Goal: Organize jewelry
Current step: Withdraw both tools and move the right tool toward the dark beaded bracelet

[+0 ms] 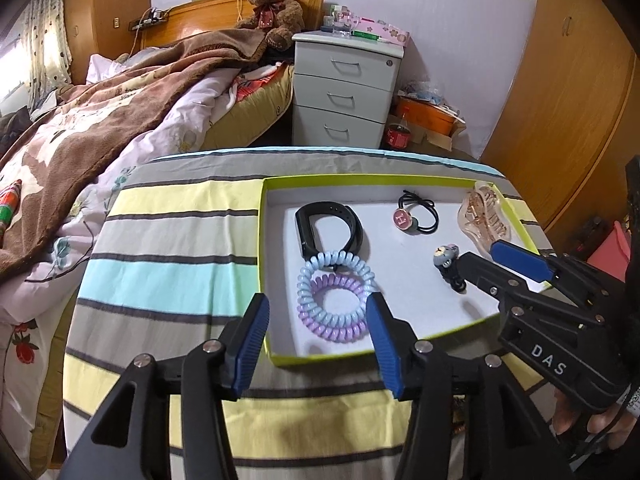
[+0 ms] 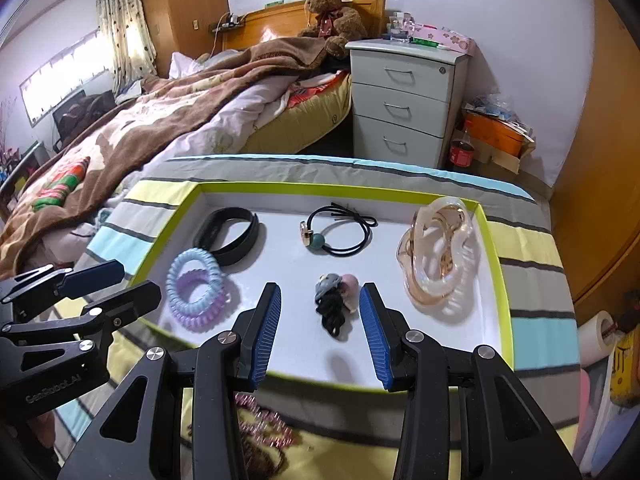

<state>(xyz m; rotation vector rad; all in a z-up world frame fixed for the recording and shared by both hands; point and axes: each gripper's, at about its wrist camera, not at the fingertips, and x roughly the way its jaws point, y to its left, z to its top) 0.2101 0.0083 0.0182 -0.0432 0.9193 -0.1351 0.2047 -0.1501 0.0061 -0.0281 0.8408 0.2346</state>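
Note:
A shallow white tray with a lime rim [image 1: 320,356] [image 2: 168,224] sits on a striped cloth. In it lie a black wristband [image 1: 328,226] [image 2: 228,236], blue and purple spiral hair ties [image 1: 334,296] [image 2: 196,288], a black elastic with a pink bead [image 1: 416,216] [image 2: 340,232], a clear amber hair claw [image 1: 486,216] [image 2: 438,256] and a black scrunchie with a bear charm [image 1: 448,262] [image 2: 334,300]. My left gripper [image 1: 316,344] is open over the spiral ties at the tray's near edge. My right gripper [image 2: 320,328] is open around the bear scrunchie, apart from it.
A pink beaded piece [image 2: 264,424] lies on the cloth below the right gripper, outside the tray. A bed with blankets [image 1: 100,128] is at the left. A white drawer unit [image 1: 344,92] and an orange box [image 1: 426,114] stand behind the table.

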